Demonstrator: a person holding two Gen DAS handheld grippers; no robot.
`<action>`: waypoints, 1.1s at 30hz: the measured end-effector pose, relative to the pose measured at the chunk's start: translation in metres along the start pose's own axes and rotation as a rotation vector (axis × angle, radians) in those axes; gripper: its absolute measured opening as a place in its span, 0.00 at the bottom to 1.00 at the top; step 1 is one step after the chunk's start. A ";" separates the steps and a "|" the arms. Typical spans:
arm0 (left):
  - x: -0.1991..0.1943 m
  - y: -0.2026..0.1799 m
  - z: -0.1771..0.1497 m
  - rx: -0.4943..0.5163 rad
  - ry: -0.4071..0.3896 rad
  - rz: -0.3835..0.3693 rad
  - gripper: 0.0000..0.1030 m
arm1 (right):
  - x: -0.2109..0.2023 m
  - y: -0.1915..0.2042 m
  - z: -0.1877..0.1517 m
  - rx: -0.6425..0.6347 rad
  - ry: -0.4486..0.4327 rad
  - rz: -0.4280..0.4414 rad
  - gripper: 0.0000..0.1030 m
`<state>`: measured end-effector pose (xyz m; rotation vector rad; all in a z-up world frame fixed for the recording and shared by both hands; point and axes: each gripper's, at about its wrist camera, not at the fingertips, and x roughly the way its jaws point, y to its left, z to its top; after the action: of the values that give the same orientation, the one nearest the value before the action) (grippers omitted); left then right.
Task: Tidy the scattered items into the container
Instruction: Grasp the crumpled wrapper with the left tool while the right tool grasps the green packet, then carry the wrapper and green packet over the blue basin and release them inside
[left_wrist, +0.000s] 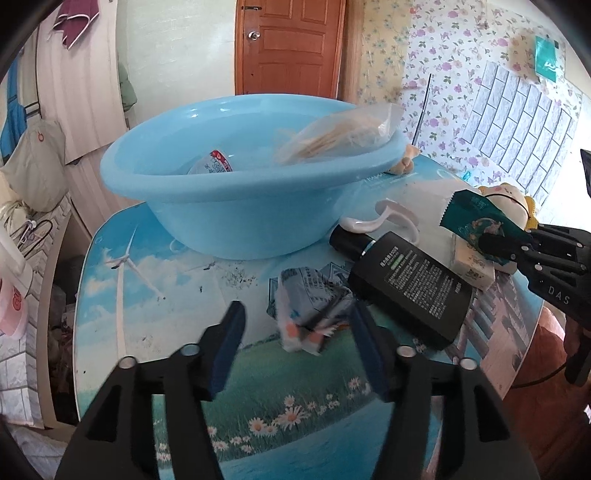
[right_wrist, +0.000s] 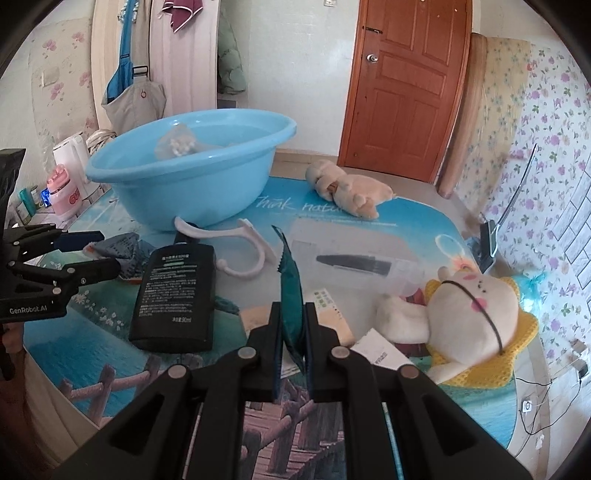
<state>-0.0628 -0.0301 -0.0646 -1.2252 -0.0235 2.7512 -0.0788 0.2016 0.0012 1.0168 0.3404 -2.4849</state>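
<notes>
The right tongs (right_wrist: 291, 325) pinch a green sachet (right_wrist: 290, 280), due next over the basin (right_wrist: 236, 155); the left tongs (left_wrist: 295, 332) spread around a crumpled wrapper (left_wrist: 306, 295).

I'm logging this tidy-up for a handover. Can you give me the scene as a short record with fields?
container: blue basin, on table
in basin: clear bag, small cup
left gripper: open, around crumpled wrapper
right gripper: shut on teal sachet
still on table: black bottle, white hook, two plush toys
</notes>
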 end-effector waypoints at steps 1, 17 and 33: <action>0.003 -0.001 0.001 0.003 0.006 -0.003 0.73 | 0.001 0.000 0.000 0.004 0.003 0.003 0.10; 0.006 -0.010 -0.002 0.010 0.016 0.009 0.37 | -0.002 -0.006 0.000 0.053 -0.004 0.056 0.08; -0.061 -0.007 0.010 -0.049 -0.083 0.028 0.36 | -0.041 -0.005 0.021 0.078 -0.118 0.113 0.08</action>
<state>-0.0290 -0.0302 -0.0122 -1.1304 -0.0831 2.8406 -0.0674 0.2101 0.0454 0.8887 0.1465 -2.4584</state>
